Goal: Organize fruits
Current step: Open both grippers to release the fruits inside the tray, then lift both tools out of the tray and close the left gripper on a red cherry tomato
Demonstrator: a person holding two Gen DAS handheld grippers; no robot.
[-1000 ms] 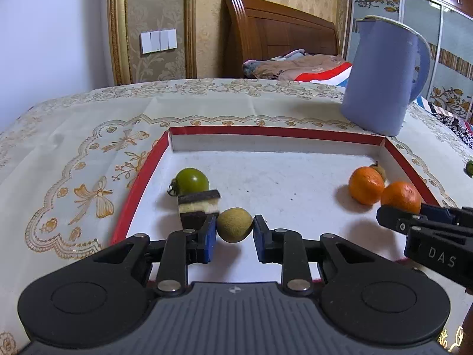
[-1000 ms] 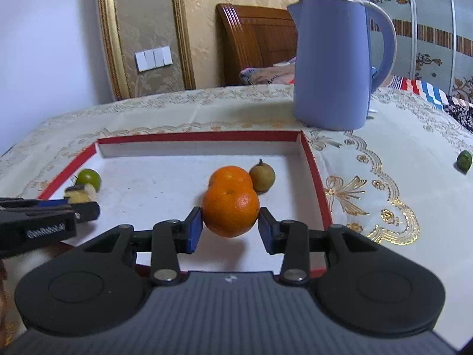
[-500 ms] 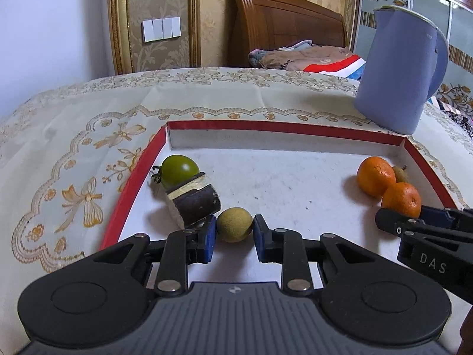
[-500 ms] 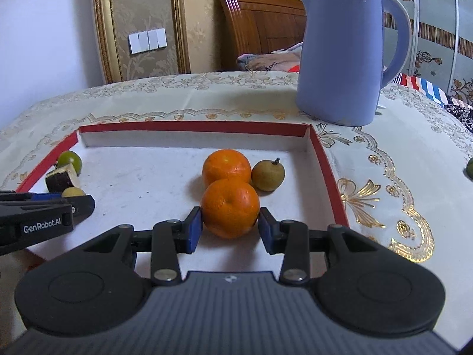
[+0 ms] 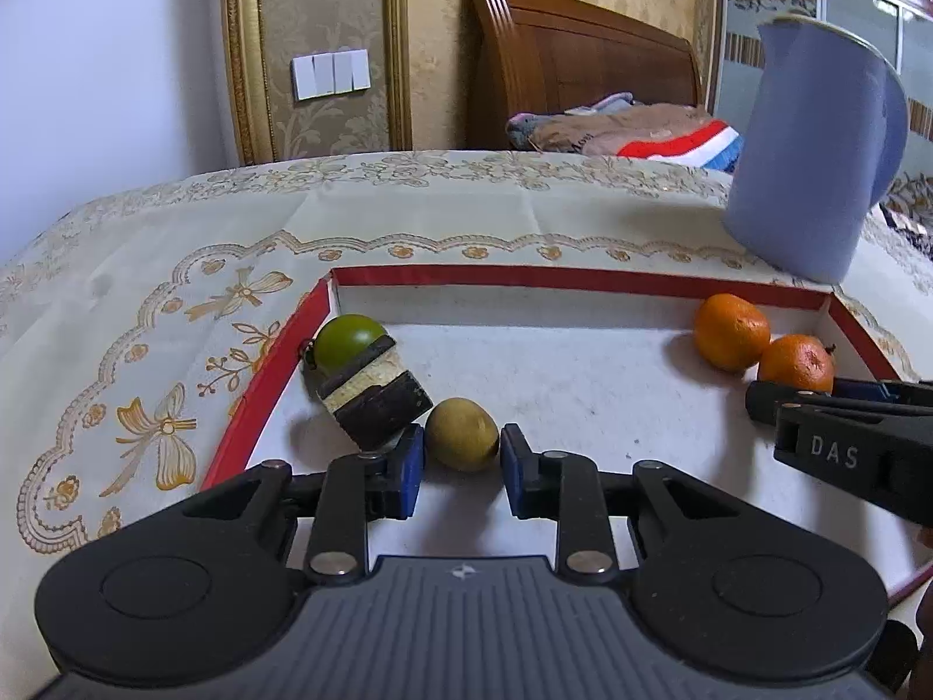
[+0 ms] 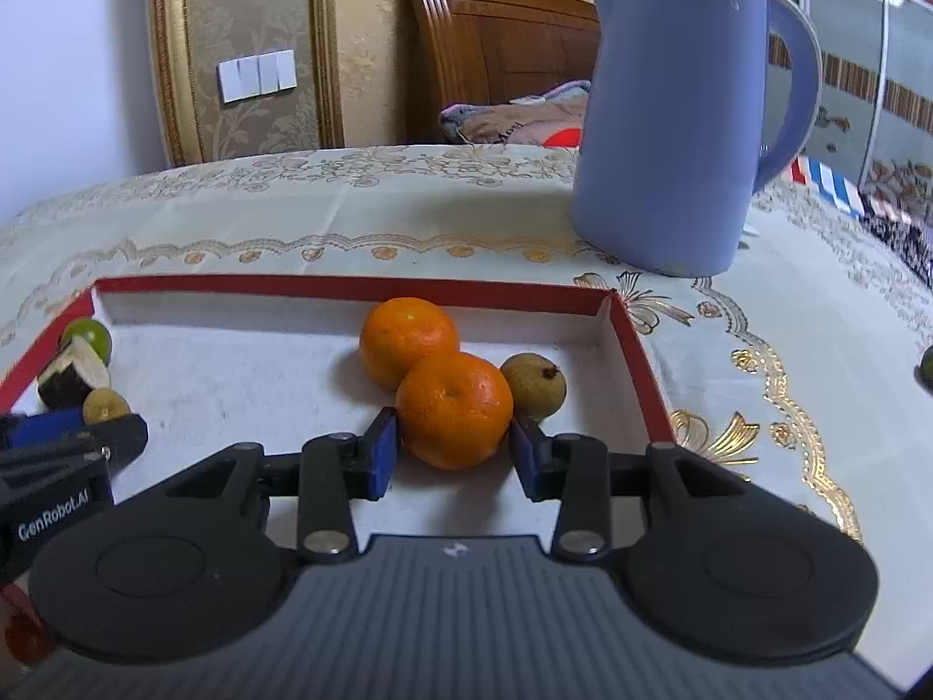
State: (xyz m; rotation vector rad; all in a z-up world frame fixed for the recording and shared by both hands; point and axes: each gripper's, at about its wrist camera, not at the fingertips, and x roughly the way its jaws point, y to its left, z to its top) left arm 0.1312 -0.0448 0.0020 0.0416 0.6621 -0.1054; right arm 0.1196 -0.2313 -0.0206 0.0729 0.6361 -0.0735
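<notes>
A red-rimmed tray [image 5: 265, 385] [image 6: 635, 350] lies on the tablecloth. My left gripper [image 5: 460, 458] is shut on a small yellow-brown round fruit [image 5: 462, 434], low over the tray floor at its left side. A layered cake piece [image 5: 373, 391] leans against the left finger, with a green fruit [image 5: 347, 338] behind it. My right gripper [image 6: 455, 449] is shut on an orange [image 6: 455, 408] low in the tray's right part. A second orange [image 6: 408, 338] lies just behind it and a brown longan [image 6: 533, 385] touches it on the right.
A tall blue kettle [image 6: 676, 116] [image 5: 816, 151] stands on the cloth behind the tray's right corner. A small green fruit [image 6: 927, 367] lies on the cloth at the far right. A bed headboard [image 5: 577, 64] and wall stand beyond the table.
Both grippers have moved lower and further into the tray with their fruits. The cake piece has tipped over against the left finger. The right orange now sits beside the longan.
</notes>
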